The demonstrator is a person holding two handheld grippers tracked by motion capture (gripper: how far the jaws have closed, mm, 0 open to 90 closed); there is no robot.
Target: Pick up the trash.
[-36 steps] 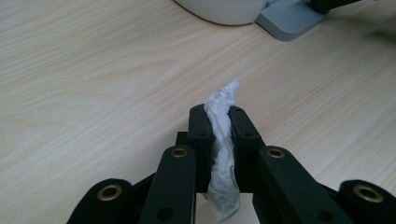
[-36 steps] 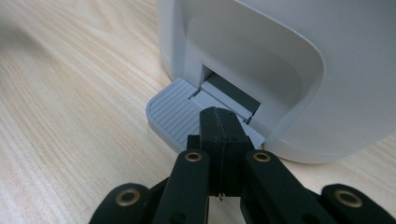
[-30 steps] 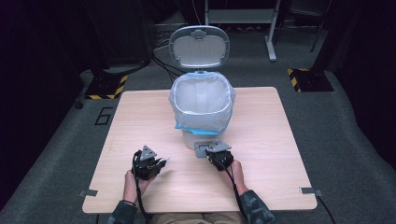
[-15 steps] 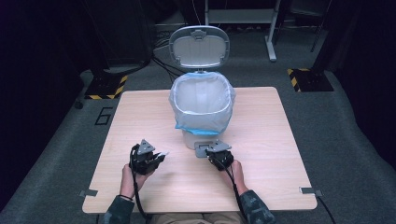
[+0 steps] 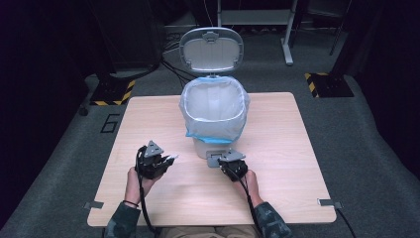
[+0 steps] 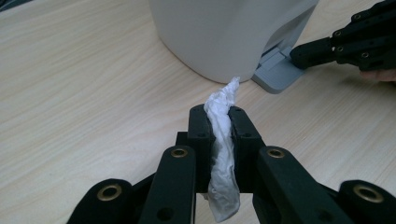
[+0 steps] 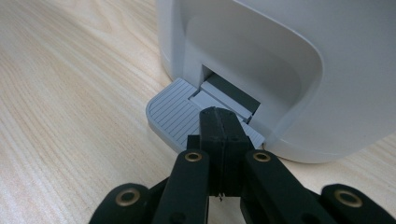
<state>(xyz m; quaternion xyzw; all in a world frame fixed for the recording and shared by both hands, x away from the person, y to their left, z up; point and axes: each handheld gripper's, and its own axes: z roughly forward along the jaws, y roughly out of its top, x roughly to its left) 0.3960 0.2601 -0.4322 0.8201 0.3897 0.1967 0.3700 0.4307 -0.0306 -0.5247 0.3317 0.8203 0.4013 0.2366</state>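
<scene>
A: Pale wooden tabletop (image 5: 297, 148), dark floor around. What has changed?

B: Your left gripper (image 5: 170, 159), clamped on the crumpled white tissue (image 6: 223, 140), has lifted off the wood since a second ago.

A: Meaning?

B: Pickup looks done. Your empty, closed right gripper (image 7: 219, 122) pins the grey pedal (image 7: 170, 112), so the white lined bin (image 5: 214, 106) stands open.

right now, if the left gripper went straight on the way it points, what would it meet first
Probably the bin's lower wall. The left gripper, shut on a tissue, points across bare table at the bin's base, just beside the pedal. Depth is hard to judge, so it could graze the pedal instead.
</scene>
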